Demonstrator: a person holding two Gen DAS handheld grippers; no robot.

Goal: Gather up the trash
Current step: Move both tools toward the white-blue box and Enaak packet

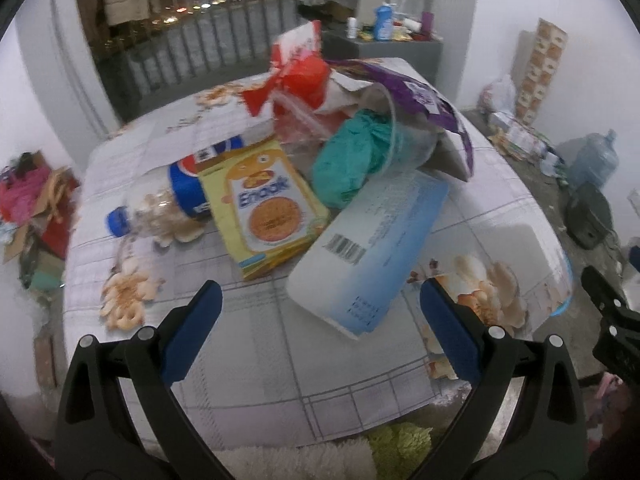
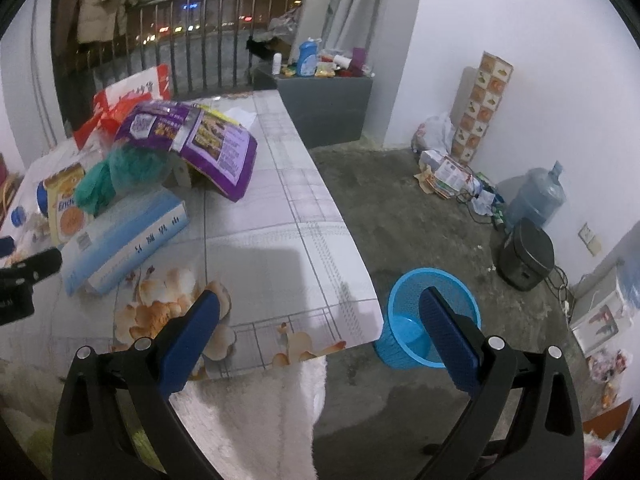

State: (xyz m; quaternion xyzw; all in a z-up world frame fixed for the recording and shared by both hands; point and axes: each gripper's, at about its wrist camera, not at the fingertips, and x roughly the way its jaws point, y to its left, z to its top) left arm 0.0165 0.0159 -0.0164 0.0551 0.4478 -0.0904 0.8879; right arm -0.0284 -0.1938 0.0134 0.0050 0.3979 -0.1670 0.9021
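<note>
The trash sits heaped on the table, which wears a floral cloth. At the pile's near edge lies a pale blue box; just beside it, farther from the bin, a yellow biscuit box leans against a Pepsi bottle. Behind the pale blue box are a green wad, a purple bag and a red-and-white bag. The left gripper hangs over the table in front of the pile, its jaws spread wide and empty. The right gripper, equally wide apart, hovers at the table's corner, above the blue bin on the floor.
</note>
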